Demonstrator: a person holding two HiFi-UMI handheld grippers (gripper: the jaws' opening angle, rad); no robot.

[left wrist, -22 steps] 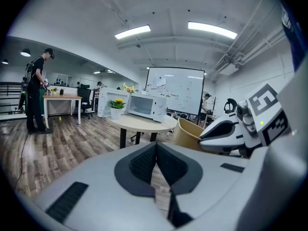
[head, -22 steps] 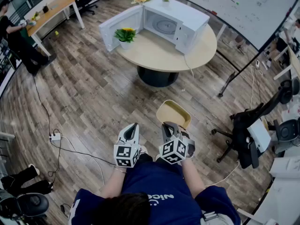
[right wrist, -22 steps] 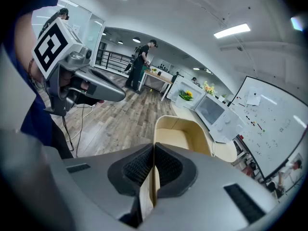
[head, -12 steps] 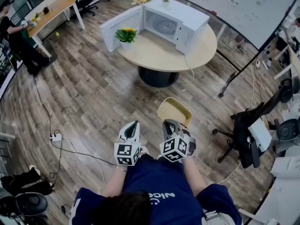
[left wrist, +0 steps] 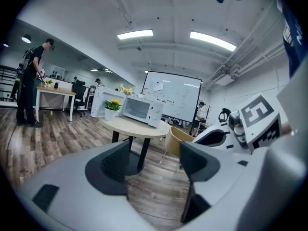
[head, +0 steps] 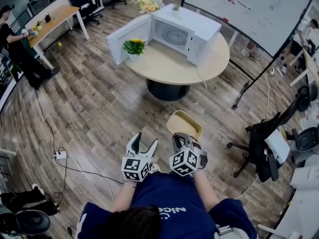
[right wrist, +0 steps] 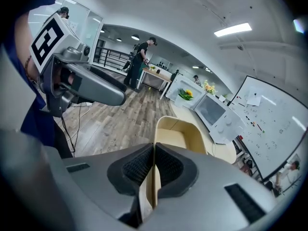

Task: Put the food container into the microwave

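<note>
left gripper (head: 146,140): jaws wide apart, empty | right gripper (head: 182,137): clamped on food container (head: 185,123) rim (microwave (head: 192,26) door open)

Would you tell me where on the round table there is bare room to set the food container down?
The table is bare across its front half, from the potted plant to the right rim, before the microwave. Its open cavity looks empty too. Crowded only at left: plant beside the open door.
</note>
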